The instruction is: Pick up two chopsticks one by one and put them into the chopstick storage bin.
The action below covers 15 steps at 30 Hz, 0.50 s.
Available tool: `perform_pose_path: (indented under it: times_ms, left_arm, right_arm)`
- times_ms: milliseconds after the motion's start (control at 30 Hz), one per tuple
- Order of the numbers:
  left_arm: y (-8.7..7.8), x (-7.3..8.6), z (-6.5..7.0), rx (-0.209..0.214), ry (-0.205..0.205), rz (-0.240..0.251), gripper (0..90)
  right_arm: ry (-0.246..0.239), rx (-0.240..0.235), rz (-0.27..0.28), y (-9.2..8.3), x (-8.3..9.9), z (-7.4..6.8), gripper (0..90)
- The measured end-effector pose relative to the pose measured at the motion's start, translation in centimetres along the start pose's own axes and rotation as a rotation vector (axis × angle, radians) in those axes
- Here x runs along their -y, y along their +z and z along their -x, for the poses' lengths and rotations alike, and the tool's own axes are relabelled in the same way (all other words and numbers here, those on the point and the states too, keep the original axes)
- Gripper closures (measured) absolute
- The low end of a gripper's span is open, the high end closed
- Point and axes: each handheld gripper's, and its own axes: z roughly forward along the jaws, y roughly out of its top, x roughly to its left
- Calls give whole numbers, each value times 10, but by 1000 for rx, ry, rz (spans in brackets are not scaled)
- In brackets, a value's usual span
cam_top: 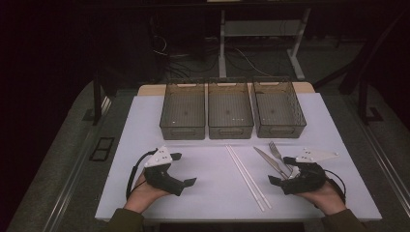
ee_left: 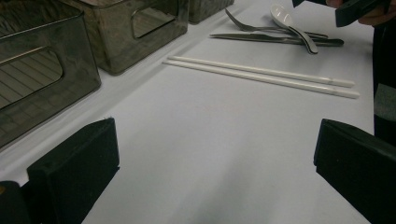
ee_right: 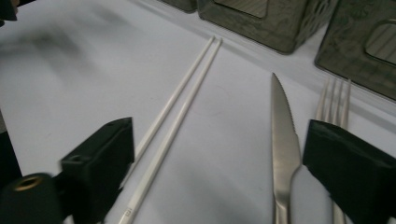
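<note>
2 hand-held grippers, left (cam_top: 183,169) and right (cam_top: 282,170), gape empty; knife (ee_right: 283,144) judged stiff, slippery: pinch handle.

I can read no text, label, brand, number or sign on anything in front of me.
</note>
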Motion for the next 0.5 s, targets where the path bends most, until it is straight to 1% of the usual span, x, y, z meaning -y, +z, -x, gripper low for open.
perform_pose_path:
  times_ms: [100, 167, 267, 500]
  left_arm:
    - [0, 0, 1, 3, 6, -5, 0]
    - [1, 0, 0, 4, 5, -5, 0]
    - [1, 0, 1, 2, 0, -5, 0]
    - [1, 1, 1, 4, 1, -6, 0]
  right_arm:
    - [6, -9, -9, 5, -3, -2, 143]
    - [1, -9, -15, 8, -4, -3, 145]
    - [8, -15, -18, 12, -6, -4, 147]
    - [0, -31, -32, 21, -8, -7, 148]
